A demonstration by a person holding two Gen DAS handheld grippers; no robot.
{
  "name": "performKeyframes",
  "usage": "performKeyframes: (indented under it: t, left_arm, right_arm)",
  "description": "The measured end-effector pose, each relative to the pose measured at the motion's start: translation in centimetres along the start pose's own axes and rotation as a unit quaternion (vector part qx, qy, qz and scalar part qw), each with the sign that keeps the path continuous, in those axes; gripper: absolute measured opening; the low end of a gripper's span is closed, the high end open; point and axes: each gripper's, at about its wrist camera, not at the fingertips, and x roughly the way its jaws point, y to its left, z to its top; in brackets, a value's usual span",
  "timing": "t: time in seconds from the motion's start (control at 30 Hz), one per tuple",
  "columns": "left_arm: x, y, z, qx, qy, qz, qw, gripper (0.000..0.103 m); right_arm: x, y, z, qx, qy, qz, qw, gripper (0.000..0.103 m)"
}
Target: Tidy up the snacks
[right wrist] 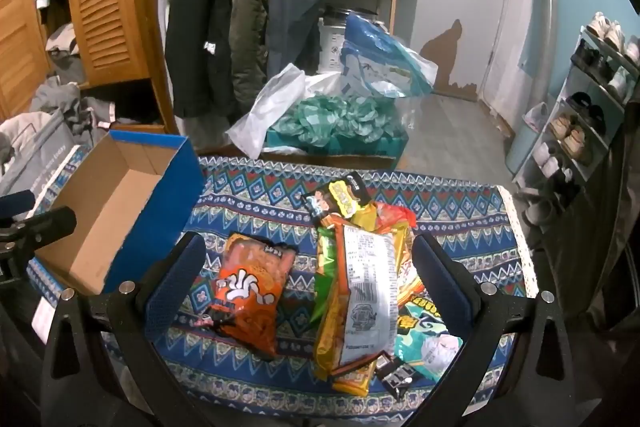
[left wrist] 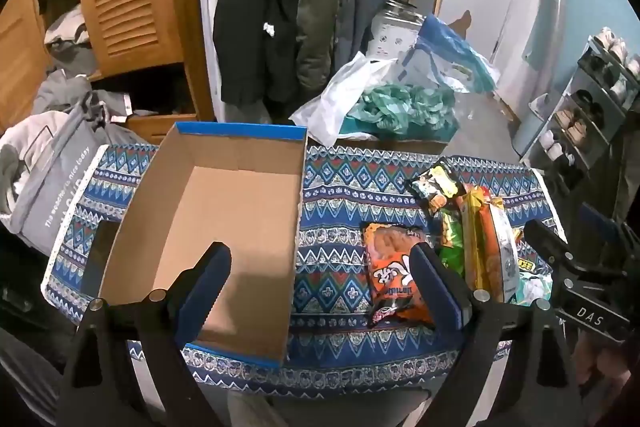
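1. Left gripper (left wrist: 320, 275): jaws spread wide, nothing between the pads, hanging above the patterned cloth (left wrist: 340, 183).
2. Cardboard box (left wrist: 224, 195): open, no contents, under that gripper's left finger.
3. Orange snack bag (left wrist: 394, 271): flat on the cloth, just inside its right finger.
4. Right gripper (right wrist: 308, 275): jaws fully apart, gripping nothing.
5. Heap of snack packets (right wrist: 360, 279): lying between and beneath its fingers, orange snack bag just left of the heap.
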Motion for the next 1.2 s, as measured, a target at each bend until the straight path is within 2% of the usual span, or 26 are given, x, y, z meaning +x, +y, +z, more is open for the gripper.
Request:
performKeyframes:
  t: [1.2]
  left_arm:
    - [0.54,-0.31,-0.38,0.005,0.019,-0.006,0.9998,0.092]
  right_arm:
    - [0.07,-0.35,0.05,0.004,0.005,0.004,1.0,0.101]
